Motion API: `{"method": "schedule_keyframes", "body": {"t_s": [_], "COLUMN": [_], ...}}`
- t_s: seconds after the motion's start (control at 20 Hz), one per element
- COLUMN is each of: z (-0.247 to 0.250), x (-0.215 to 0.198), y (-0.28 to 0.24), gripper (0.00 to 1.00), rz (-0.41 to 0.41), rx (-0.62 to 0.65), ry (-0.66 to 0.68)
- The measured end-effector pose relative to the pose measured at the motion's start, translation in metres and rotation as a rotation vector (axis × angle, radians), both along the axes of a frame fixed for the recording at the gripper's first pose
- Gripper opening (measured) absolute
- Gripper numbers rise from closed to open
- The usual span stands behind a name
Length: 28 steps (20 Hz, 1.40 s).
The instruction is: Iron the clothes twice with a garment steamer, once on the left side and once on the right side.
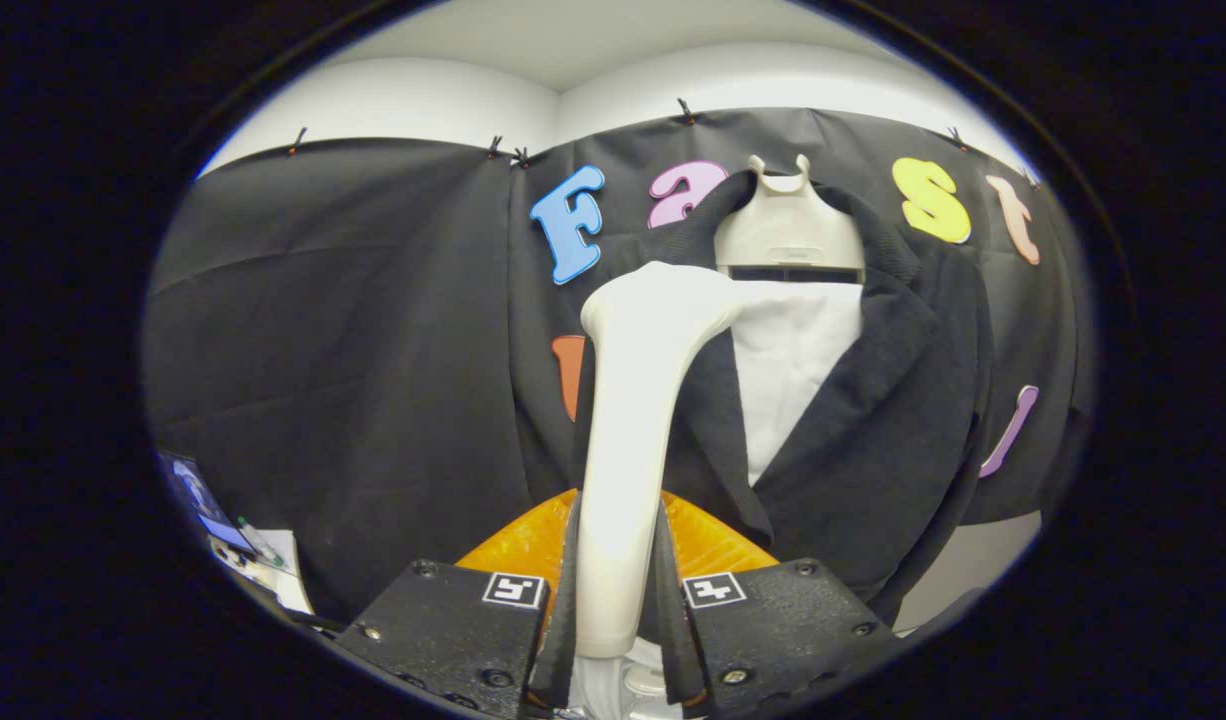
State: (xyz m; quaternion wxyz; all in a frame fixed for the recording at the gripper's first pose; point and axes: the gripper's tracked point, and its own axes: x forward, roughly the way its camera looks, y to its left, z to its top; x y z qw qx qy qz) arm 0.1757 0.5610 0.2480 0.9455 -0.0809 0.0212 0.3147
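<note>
Black cloth wall fills the bkgd, clipped along its top edge under a white upper wall. Dark jacket hangs on a white hanger form in front of the cloth, right of centre, lapels open w/ a white panel showing between them. Steamer stands upright btwn the fingers, its handle rising from the gripper and widening into a head that tilts right toward the jacket's left lapel; head sits at upper-chest level just below the hanger's neck, at or very near the fabric, contact can't be told. Both fingers press the steamer handle from either side, narrow gap, firm clamp; gripper points fwd and level, roughly square to the jacket. Orange surface shows just beyond the fingers, behind the handle, under the jacket hem. Each finger block carries a small square marker on top. Low left, beside the cloth: a small screen and papers, well apart from the jacket.
</note>
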Motion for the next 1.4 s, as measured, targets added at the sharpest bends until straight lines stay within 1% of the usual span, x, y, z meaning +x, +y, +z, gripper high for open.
{"method": "schedule_keyframes", "body": {"t_s": [0.15, 0.2, 0.4, 0.7, 1.0, 1.4], "z": [-0.005, -0.01, -0.028, -0.055, -0.09, -0.128], "x": [0.016, 0.023, 0.042, 0.039, 0.037, 0.034], "y": [0.021, 0.024, 0.024, 0.019, 0.011, -0.002], "gripper": [0.37, 0.37, 0.37, 0.37, 0.37, 0.37], "rz": [-0.005, -0.018, -0.033, -0.018, -0.015, -0.016], "rx": [-0.034, -0.057, -0.054, -0.098, -0.13, -0.132], "ry": [-0.007, -0.003, 0.065, 0.099, 0.163, 0.261]}}
